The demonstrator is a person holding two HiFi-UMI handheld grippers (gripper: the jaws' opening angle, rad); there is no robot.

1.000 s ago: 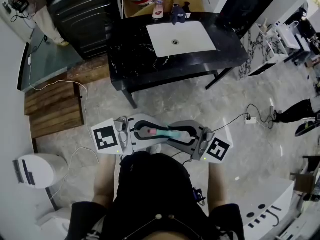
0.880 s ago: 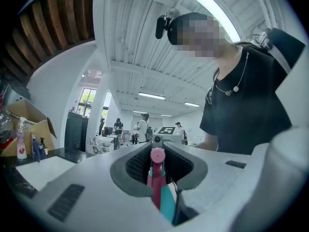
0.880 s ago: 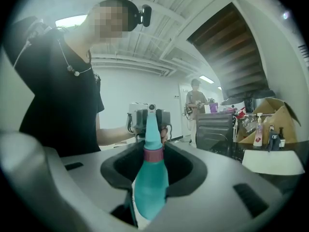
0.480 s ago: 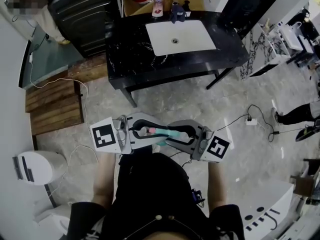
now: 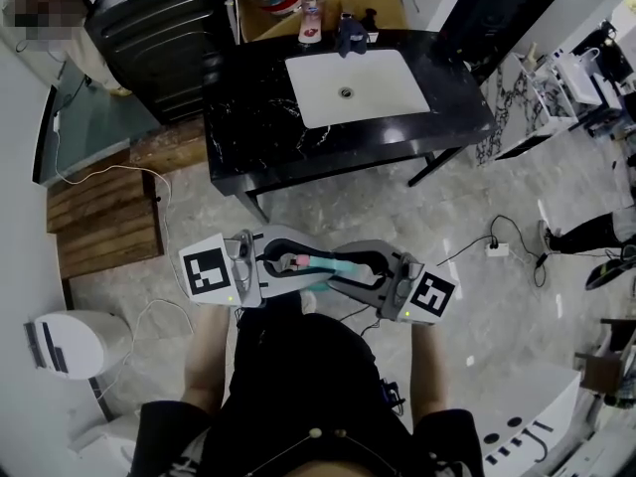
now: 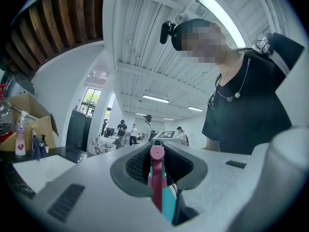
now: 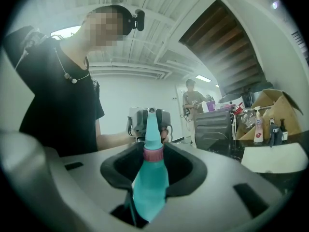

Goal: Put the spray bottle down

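Clearly, the spray bottle (image 5: pixel 333 264) hung over the floor (image 5: pixel 328 202), well apart from the table (image 5: pixel 263 127).

It lay level in front of the person, carried at both ends: the left gripper (image 6: pixel 157 148) was closed narrowly on the pink spray head, and the right gripper (image 7: pixel 150 151) was clamped wider round the teal body. The likely failure was a drop. If either gripper let go before the bottle rested on the table, the other end would probably swing down and slip free, the thin pink head being the weaker hold. A tighter squeeze there might also fire the spray. Set down carelessly, it could roll into the sink (image 5: pixel 358 79) or knock the small bottles (image 5: pixel 312 13) behind it.
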